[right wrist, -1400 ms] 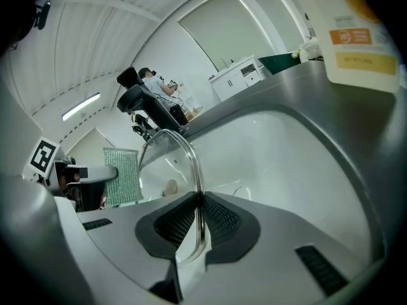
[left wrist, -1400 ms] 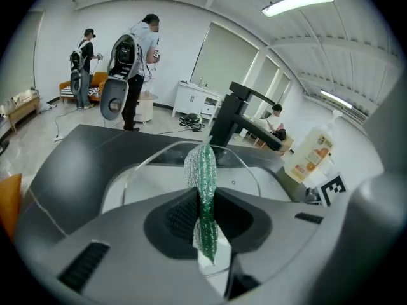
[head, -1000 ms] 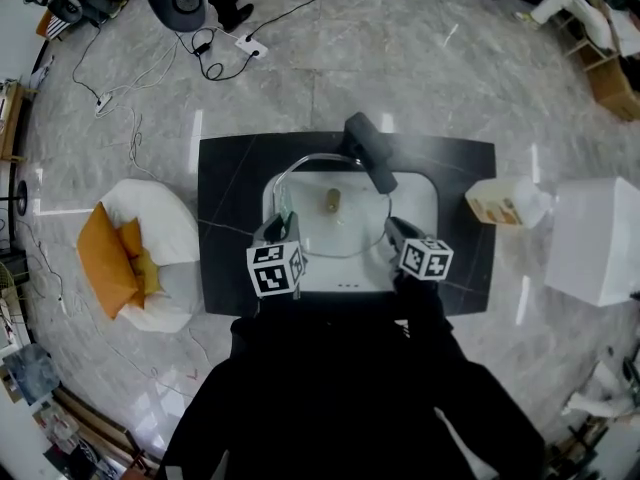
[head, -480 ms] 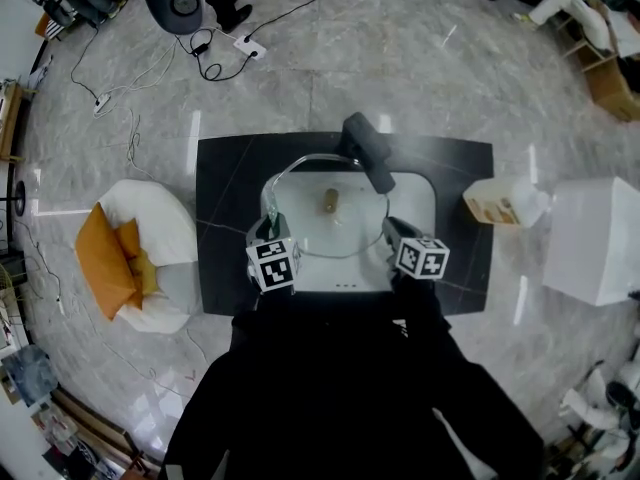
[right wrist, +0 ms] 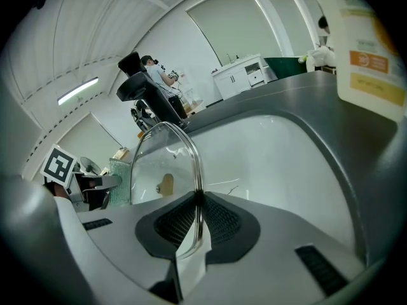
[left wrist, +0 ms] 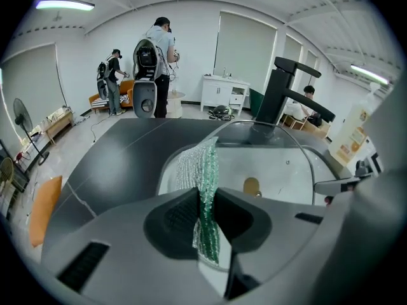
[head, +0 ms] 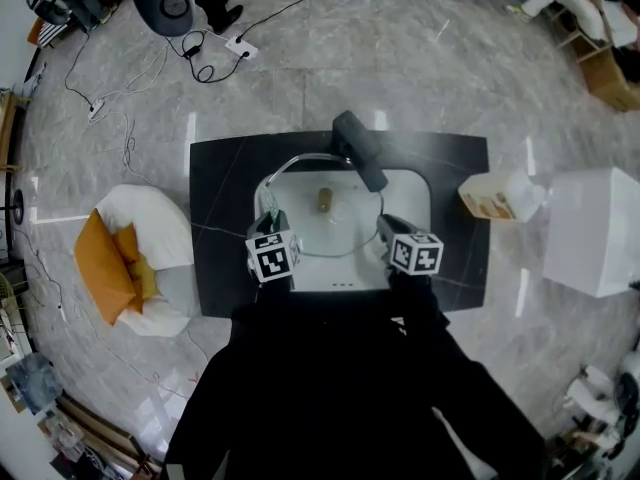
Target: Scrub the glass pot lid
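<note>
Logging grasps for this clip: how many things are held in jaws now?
2. The green scrub pad is pinched by the left gripper; the glass pot lid is clamped at its rim by the right gripper, over the sink. None seem hidden.

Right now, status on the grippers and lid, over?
Left gripper shut on scrub pad. Right gripper shut on glass lid at its rim, over sink. Faucet just behind lid.

No word or number could be read anywhere. The bottle carried an orange label with a round logo and lines of print, all too blurred to make out. From the head view the label was no clearer. The cubes on the left tool and right tool showed only black-and-white square markers, with no letters on them
</note>
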{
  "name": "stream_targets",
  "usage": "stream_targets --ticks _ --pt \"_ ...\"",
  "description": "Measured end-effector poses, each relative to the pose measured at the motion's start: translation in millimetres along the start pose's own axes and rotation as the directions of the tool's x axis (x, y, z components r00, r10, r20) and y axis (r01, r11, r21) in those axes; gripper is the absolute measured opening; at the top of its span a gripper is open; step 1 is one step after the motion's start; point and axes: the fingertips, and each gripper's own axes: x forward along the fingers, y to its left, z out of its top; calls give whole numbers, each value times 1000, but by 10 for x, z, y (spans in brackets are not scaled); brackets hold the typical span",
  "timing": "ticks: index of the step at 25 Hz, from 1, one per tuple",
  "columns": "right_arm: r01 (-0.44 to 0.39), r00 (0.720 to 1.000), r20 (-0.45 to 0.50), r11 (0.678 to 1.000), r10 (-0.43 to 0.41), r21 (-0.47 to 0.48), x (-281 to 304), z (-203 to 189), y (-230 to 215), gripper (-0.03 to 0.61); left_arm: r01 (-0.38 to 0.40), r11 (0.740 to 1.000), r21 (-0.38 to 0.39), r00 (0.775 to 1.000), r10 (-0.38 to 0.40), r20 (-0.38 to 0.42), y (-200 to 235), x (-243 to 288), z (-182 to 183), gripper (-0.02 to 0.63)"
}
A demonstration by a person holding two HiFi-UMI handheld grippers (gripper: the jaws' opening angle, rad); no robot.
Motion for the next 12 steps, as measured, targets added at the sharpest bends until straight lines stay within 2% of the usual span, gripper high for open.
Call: stream_targets --ticks 7,12 --pt "17 1000 -22 1000 -17 -2 -9 4 13 43 50 999 -17 998 -50 -39 -77 93 -11 63" --pt "25 999 -34 1000 -25 -11 -17 8 19 43 72 997 -24 997 -73 -38 -116 170 27 63"
